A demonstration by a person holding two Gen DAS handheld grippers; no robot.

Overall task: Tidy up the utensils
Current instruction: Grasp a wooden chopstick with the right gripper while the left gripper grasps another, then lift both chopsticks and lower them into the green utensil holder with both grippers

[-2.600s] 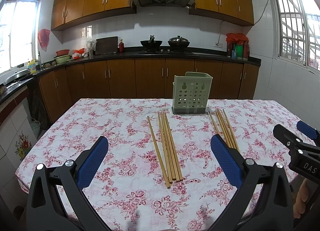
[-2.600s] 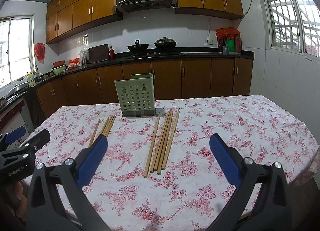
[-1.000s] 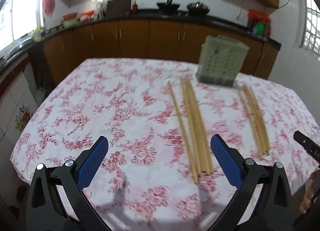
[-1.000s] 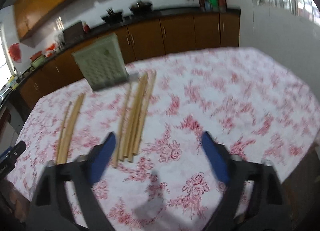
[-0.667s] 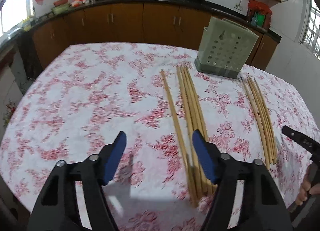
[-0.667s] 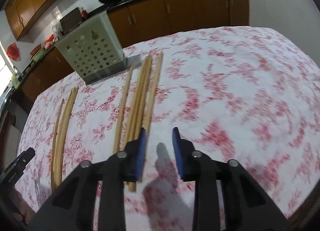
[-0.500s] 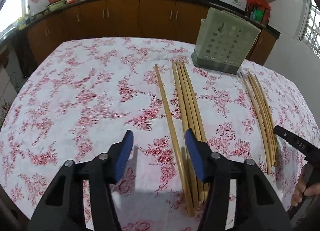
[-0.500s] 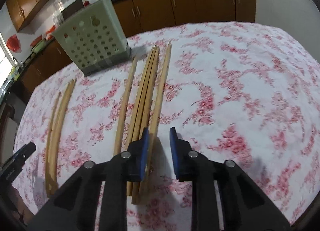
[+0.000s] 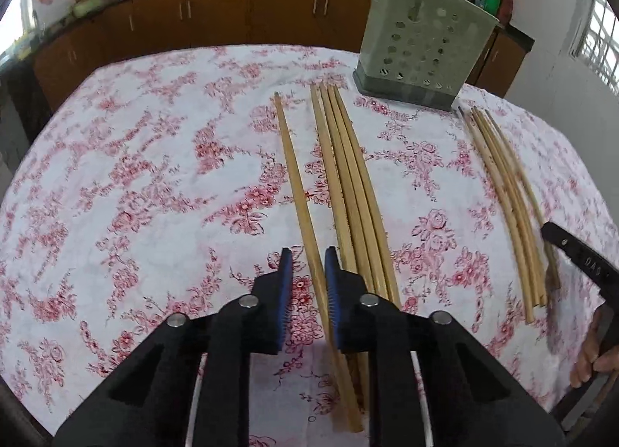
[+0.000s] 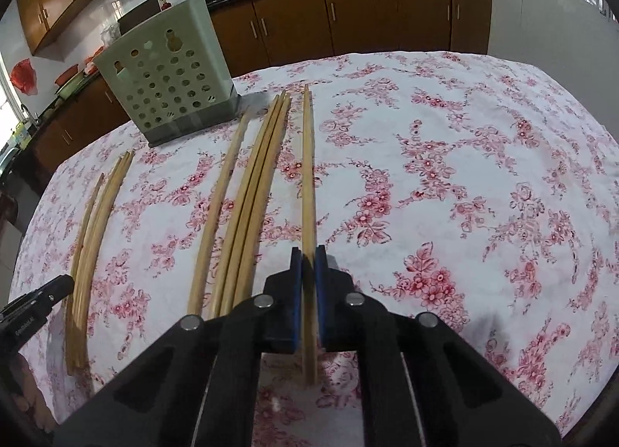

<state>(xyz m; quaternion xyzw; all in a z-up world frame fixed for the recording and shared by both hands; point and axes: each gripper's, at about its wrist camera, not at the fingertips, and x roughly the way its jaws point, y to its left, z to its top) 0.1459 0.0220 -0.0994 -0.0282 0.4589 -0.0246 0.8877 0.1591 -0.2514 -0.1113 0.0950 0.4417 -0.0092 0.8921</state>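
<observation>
The table under a white cloth with red flowers (image 9: 135, 184) is carrying a pale green perforated plastic utensil holder (image 9: 421, 48) near its far edge. Long bamboo chopsticks (image 9: 348, 184) are lying in front of it. The left gripper (image 9: 305, 276) is straddling the lone leftmost chopstick (image 9: 294, 176), narrowly open. The right gripper (image 10: 308, 273) is closing tightly around the rightmost chopstick (image 10: 308, 160).

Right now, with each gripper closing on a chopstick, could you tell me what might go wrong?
1. The left gripper straddles a single chopstick close beside a bundle; its finger may nudge the neighbours.
2. The right gripper pinches its chopstick near one end, so the long free end may droop or swing when lifted toward the holder.
</observation>
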